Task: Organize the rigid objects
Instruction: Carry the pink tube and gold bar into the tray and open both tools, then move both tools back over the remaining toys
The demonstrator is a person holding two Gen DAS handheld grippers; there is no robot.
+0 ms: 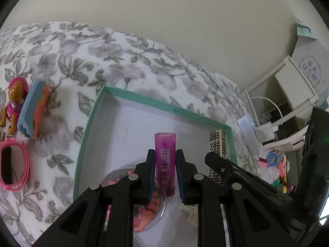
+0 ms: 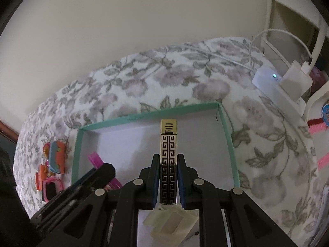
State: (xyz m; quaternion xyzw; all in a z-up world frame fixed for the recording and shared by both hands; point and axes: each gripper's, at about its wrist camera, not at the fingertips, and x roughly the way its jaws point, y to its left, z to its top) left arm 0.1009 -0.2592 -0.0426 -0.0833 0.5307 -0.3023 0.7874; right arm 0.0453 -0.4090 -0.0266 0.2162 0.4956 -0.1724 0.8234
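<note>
The left tongs [image 1: 165,177] pinch a smooth pink tube [image 1: 165,156] mid-length above the teal box [image 1: 131,95]; the right tongs [image 2: 168,180] clamp a stiff gold-patterned case [image 2: 169,154] low down; both look light, rigid, likely slippery.

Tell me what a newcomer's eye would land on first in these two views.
The left gripper is shut on a purple tube, held over the teal-rimmed box. Beside it the right gripper clamps a gold and black patterned lighter near the box's right wall. Left of the box, toys and pink sunglasses lie on the floral blanket.
</note>
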